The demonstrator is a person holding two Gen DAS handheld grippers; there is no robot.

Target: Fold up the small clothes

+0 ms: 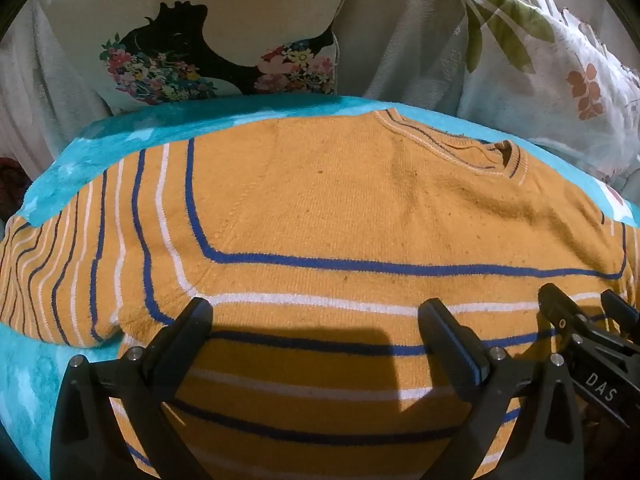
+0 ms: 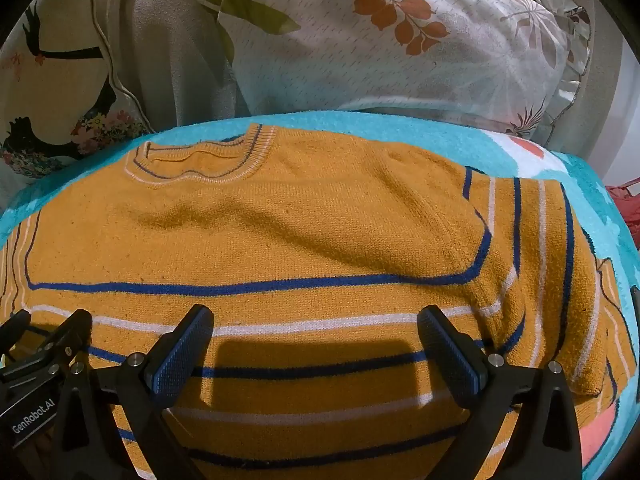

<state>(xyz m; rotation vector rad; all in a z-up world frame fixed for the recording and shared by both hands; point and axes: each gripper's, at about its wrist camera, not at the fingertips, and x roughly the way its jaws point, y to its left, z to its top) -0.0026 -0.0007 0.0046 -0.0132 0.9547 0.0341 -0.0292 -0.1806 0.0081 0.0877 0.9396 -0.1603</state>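
Sweater [image 1: 320,208] lies flat under and ahead of both sets of jaws, on a turquoise towel [image 1: 120,136]. Left gripper [image 1: 316,336] jaws wide, nothing between them, hovering over the lower striped body. Right gripper [image 2: 316,340] same: jaws wide, empty, over the striped part just beside the left one. Count: one sweater, two cushions beyond it, floral-silhouette cushion [image 1: 192,40] and leaf-print cushion [image 2: 400,40]. Sweater is mustard-orange knit, blue and white stripes across body and sleeves, ribbed round collar [image 2: 200,160] at the far side, sleeves spread outward.
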